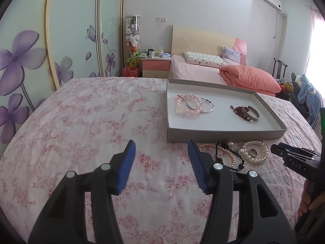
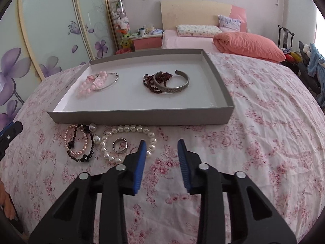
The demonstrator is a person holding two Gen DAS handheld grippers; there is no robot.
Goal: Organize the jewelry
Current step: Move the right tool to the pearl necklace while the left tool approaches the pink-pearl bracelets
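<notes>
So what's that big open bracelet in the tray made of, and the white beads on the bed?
The cuff bracelet looks like metal, perhaps silver: dull grey with a soft shine and a pattern along its outer band. The white bead bracelet looks like pearls or pearl-look beads: round, glossy and creamy, with bright highlights. Real or fake, I can't tell. The tray looks like matte grey cardboard.

- My left tool [image 1: 161, 148] has black plastic arms carrying two flat fingers [image 1: 130, 152] faced with ribbed blue pads.
- Round silver screw heads sit at each arm's pivots, four in all.
- My right tool [image 2: 161, 146] is built the same: black frame, blue ribbed pads, silver pivots.
- Seen from my left side, its black body carries pale stamped lettering.
</notes>
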